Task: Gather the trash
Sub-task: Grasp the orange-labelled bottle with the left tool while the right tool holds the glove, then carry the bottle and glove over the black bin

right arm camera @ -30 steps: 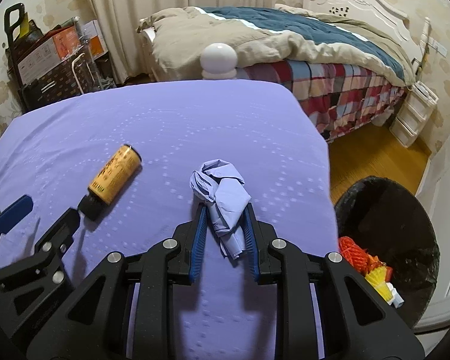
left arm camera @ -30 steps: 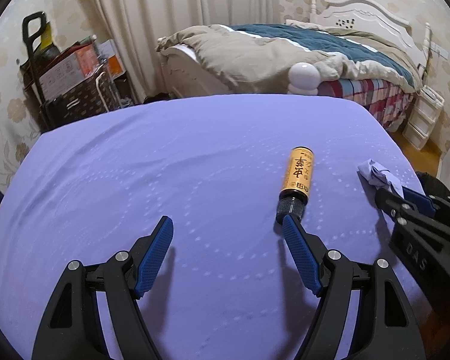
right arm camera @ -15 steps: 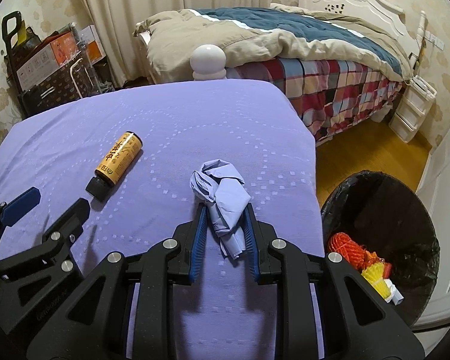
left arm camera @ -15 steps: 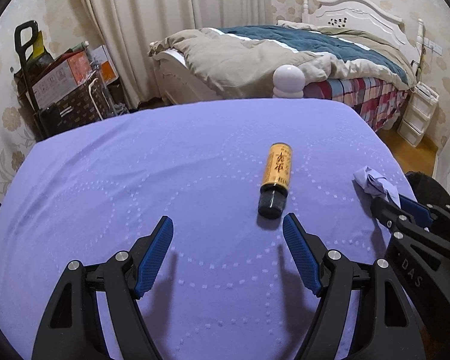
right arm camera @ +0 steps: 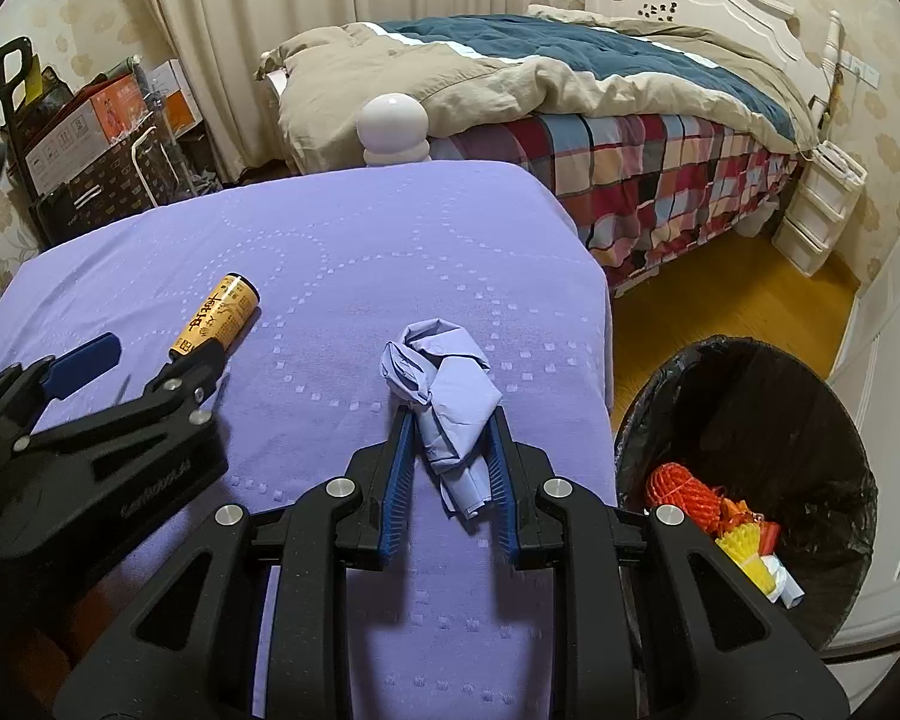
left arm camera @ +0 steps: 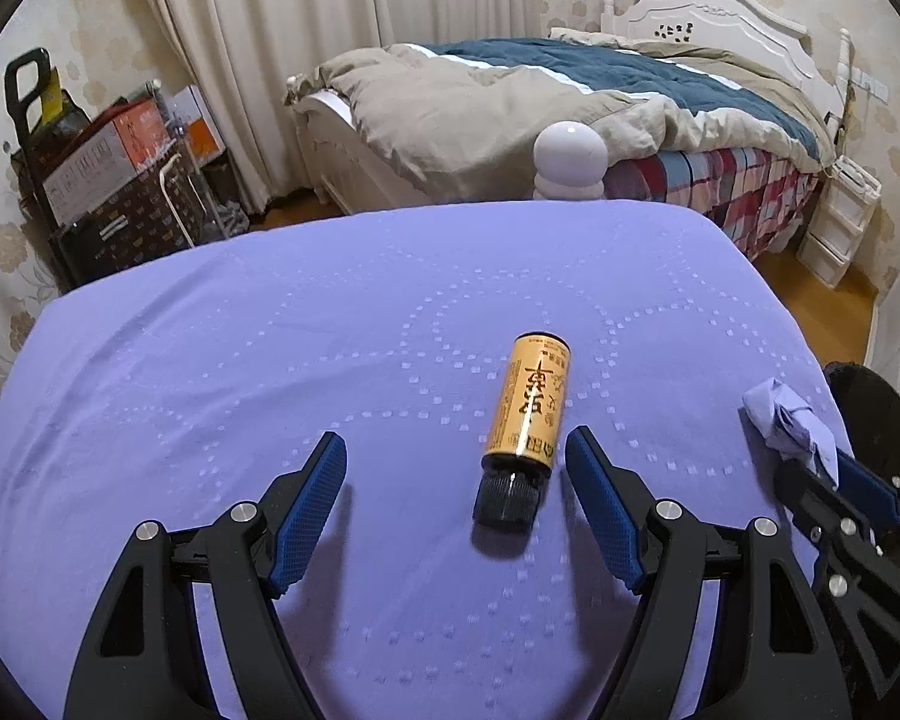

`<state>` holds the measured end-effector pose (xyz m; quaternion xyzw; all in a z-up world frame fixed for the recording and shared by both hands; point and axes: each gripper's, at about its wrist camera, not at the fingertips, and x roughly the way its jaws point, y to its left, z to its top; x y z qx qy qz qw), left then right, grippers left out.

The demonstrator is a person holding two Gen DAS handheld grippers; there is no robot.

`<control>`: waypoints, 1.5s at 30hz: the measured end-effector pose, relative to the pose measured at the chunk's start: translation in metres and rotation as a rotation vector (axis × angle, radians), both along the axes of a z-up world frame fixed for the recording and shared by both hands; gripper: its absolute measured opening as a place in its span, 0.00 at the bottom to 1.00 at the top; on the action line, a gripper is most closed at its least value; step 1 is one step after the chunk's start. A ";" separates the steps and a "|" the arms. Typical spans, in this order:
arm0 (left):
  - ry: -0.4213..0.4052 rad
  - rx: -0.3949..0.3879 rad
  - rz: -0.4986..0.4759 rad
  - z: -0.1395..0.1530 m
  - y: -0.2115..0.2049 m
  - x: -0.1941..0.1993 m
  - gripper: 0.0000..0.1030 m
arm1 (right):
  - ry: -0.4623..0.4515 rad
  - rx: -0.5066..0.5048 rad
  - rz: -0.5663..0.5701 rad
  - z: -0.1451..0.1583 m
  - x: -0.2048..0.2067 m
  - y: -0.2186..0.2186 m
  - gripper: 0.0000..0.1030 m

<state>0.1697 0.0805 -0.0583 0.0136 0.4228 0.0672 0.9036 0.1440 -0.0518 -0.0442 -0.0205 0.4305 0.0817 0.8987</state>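
The crumpled blue wipe is pinched between the blue pads of the right gripper, whose fingers are pressed in against it, above the purple tablecloth near the table's right edge. A second piece of trash, an orange-labelled bottle with a black cap, is seen lying on its side on the cloth, cap end toward the camera. It lies between the widely spread fingers of the left gripper, nearer the right-hand pad, with no contact visible. From the right wrist view, the left gripper's black frame is seen just beside the bottle's cap end. A black-lined trash bin stands on the wooden floor just beside the table's right edge; orange netting and yellow and white scraps are seen inside it. Beyond the table, a white knobbed post, an unmade bed, a curtain and stacked boxes are visible.
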 end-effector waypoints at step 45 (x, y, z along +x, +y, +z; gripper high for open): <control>-0.147 -0.099 -0.297 0.052 -0.127 -0.056 0.24 | -0.132 -0.003 -0.287 0.039 -0.063 -0.144 0.23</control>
